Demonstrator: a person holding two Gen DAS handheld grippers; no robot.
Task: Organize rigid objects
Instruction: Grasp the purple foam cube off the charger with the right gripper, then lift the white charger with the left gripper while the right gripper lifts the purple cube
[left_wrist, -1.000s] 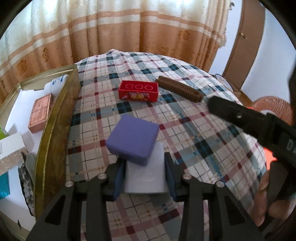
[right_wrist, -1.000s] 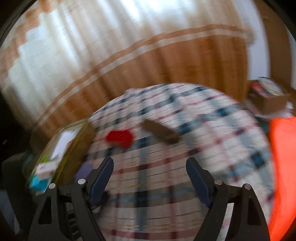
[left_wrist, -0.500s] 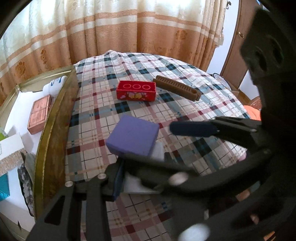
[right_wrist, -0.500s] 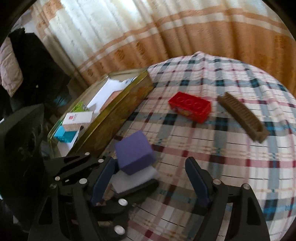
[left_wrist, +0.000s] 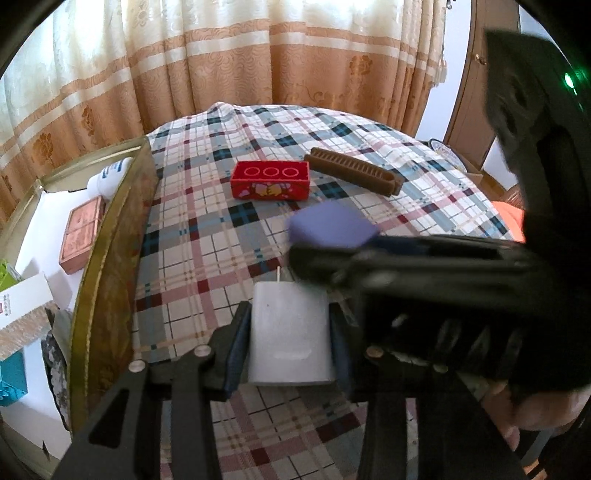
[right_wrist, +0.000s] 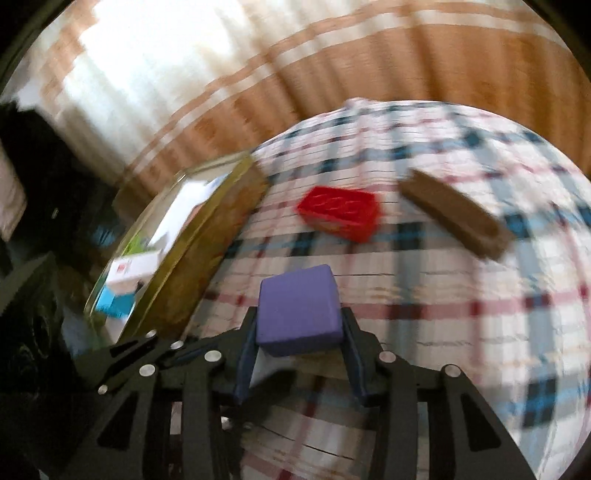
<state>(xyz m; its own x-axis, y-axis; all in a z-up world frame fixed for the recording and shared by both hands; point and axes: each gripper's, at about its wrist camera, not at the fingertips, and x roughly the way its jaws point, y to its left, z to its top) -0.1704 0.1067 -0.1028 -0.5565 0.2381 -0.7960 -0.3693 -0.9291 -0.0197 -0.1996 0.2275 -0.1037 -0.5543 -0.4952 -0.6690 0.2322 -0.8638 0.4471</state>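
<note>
My left gripper (left_wrist: 290, 332) is shut on a white block (left_wrist: 290, 336) and holds it low over the plaid tablecloth. My right gripper (right_wrist: 299, 328) is shut on a purple block (right_wrist: 299, 306); the purple block also shows in the left wrist view (left_wrist: 332, 225), lifted off the white block and to its right. A red toy brick (left_wrist: 270, 180) and a brown comb-like bar (left_wrist: 356, 175) lie farther back on the cloth; both also show in the right wrist view, the brick (right_wrist: 341, 212) and the bar (right_wrist: 456, 218).
A gold-rimmed tray (left_wrist: 110, 236) stands along the table's left edge, holding a copper-coloured box (left_wrist: 81, 234), a white bottle (left_wrist: 110, 175) and small cartons. Curtains hang behind the table. The right gripper's body (left_wrist: 461, 295) crosses the left view's right side.
My right gripper came in from the right, closed on the purple block and lifted it off the white block, moving it right. My left gripper kept its hold on the white block.
</note>
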